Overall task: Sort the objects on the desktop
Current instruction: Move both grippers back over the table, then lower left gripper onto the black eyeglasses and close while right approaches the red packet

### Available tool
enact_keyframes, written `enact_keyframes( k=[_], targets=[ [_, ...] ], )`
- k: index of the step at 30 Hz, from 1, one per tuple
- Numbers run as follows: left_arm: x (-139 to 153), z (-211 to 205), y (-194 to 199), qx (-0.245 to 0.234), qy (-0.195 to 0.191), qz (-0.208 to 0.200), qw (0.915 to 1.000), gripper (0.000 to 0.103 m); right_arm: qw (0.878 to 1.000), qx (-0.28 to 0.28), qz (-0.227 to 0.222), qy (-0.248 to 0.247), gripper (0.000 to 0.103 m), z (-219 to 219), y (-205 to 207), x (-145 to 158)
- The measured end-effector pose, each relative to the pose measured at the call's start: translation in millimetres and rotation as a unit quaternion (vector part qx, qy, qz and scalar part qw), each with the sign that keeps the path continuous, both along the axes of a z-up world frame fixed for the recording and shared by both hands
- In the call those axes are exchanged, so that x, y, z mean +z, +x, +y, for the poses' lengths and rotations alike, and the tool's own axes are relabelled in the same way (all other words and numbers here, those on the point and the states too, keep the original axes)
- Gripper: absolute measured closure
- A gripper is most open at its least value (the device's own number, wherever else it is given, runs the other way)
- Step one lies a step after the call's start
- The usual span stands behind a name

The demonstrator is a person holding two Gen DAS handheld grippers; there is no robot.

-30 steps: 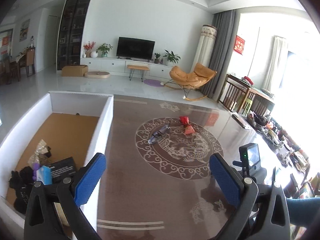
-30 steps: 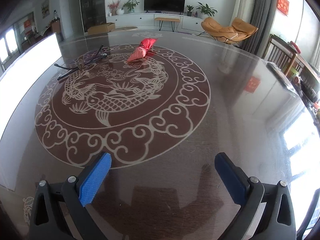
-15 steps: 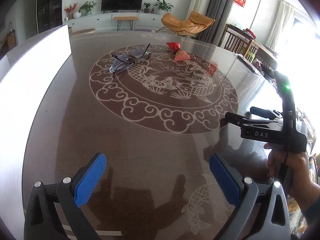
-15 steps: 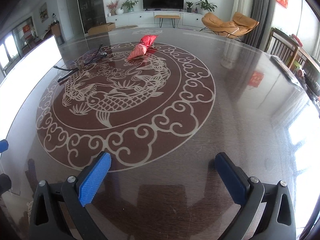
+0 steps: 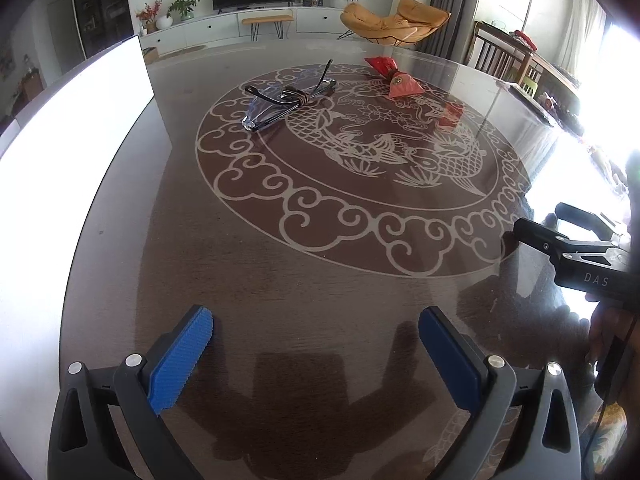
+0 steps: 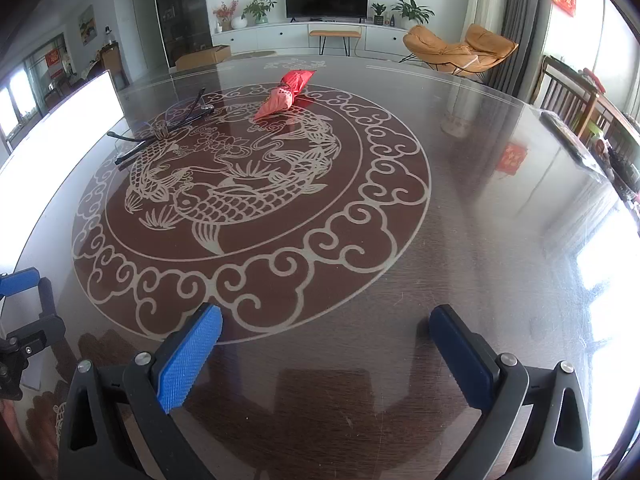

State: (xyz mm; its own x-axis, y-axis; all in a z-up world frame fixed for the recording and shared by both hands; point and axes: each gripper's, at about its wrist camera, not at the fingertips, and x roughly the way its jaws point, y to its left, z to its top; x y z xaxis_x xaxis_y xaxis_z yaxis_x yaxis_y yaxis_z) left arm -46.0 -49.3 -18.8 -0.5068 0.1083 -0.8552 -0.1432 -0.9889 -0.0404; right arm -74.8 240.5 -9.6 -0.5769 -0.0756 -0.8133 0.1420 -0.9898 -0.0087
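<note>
Left claw [image 5: 316, 334] advanced, spread, empty; glasses [image 5: 286, 98] far ahead, slightly left.

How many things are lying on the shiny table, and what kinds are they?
Glasses: 1
Red pouch: 1
Total on the table: 2

The white box stands at the left side. Both hand-held grippers, left and right, are open and hold nothing.

white box [image 5: 80, 128] overexposed, right gripper [image 5: 576, 256] cut by frame edge
</note>
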Motion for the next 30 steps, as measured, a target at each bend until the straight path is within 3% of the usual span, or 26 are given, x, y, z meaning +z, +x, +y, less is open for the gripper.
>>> enact_keyframes(
  k=[4,17,30],
  targets=[
    [-1.6,3.2,-3.3,-0.001,-0.019,0.005,0.9998,0.000,1.000,0.000,0.000,0.000,0.000,-0.2,0.0,-0.1],
    [-1.2,0.5,-11.8,-0.010,-0.017,0.010,0.9998,0.000,1.000,0.000,0.000,0.000,0.000,0.4,-0.2,-0.2],
    [-0.6,-0.7,-56.2,-0.025,-0.018,0.002,0.9995,0.000,1.000,0.000,0.000,0.000,0.000,0.1,-0.2,-0.6]
  ],
)
